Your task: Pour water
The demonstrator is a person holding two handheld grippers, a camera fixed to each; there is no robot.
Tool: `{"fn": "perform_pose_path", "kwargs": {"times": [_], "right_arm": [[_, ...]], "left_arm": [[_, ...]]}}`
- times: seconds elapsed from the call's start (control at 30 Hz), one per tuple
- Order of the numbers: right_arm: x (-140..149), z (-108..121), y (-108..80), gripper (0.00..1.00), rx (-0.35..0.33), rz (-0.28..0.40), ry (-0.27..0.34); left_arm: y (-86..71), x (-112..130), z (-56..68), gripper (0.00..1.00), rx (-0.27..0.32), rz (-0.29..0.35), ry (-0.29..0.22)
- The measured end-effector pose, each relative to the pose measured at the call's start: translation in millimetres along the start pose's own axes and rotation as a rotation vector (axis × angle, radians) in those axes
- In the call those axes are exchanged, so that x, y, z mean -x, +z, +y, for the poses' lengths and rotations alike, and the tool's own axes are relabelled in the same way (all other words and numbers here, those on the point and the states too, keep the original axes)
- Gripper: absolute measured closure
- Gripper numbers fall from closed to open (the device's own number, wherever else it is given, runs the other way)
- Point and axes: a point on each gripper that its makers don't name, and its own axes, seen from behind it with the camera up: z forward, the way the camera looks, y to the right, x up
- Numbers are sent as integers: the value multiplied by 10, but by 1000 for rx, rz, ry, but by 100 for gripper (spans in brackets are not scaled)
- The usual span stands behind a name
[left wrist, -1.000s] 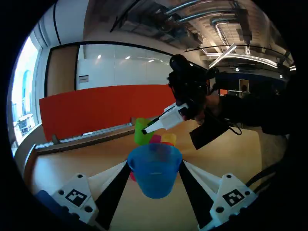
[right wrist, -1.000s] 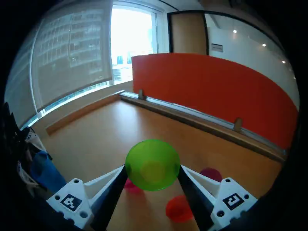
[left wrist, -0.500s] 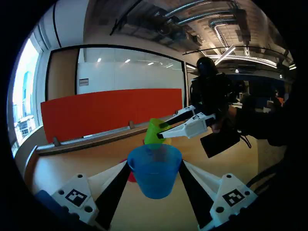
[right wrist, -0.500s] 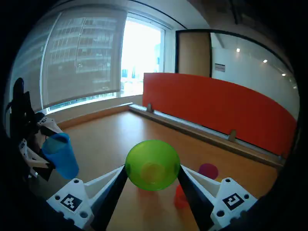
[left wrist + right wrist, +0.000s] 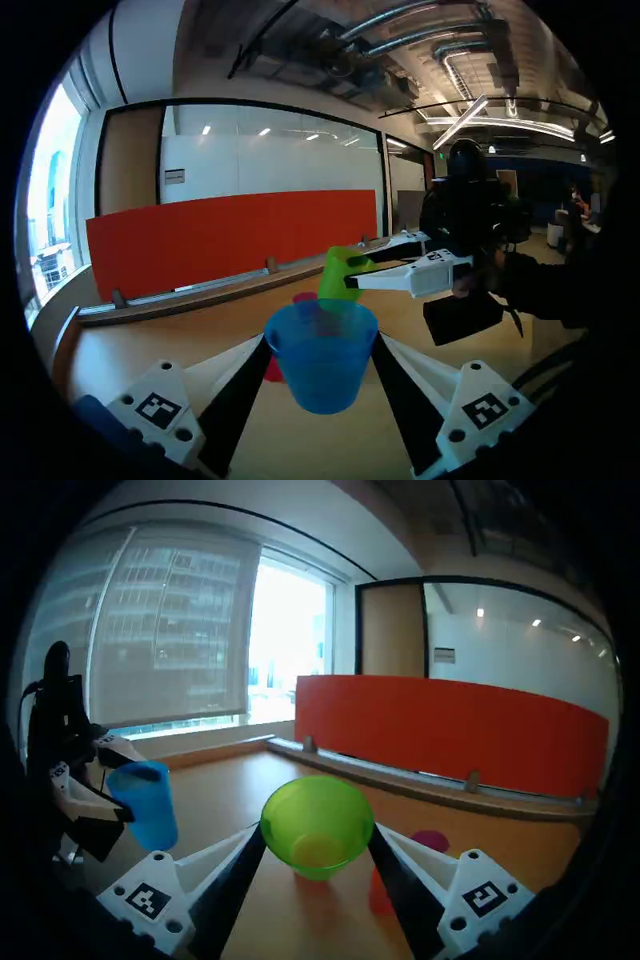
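Note:
In the left gripper view, my left gripper (image 5: 320, 352) is shut on a translucent blue cup (image 5: 322, 370), held upright above the wooden table (image 5: 144, 360). Beyond it my right gripper (image 5: 362, 266), in a person's hand, holds a green cup (image 5: 339, 276) tilted slightly, just behind and above the blue cup's rim. In the right gripper view, my right gripper (image 5: 318, 832) is shut on the green cup (image 5: 318, 826), its mouth facing up. The blue cup (image 5: 148, 804) stands in the left gripper (image 5: 126, 790) at the far left. I cannot tell whether either cup holds water.
A magenta cup (image 5: 432, 840) and a red cup (image 5: 378, 892) stand on the table behind the green cup. The magenta cup (image 5: 305, 298) also peeks over the blue cup's rim. An orange partition (image 5: 456, 720) runs along the table's far edge, with windows (image 5: 288, 640) beyond.
The right gripper has swung from looking down at the table to nearly level, carrying the green cup. In the left gripper view the green cup has drifted right. The blue cup stays gripped.

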Motion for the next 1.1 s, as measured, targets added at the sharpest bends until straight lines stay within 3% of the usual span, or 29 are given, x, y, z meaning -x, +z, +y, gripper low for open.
{"fn": "perform_pose_path", "kwargs": {"times": [0.77, 1.1], "right_arm": [[-334, -158, -294, 9, 21, 232, -56], [-363, -152, -344, 9, 27, 266, -62]], "left_arm": [[29, -9, 58, 14, 7, 5, -17], [63, -10, 57, 14, 11, 6, -20]]}}
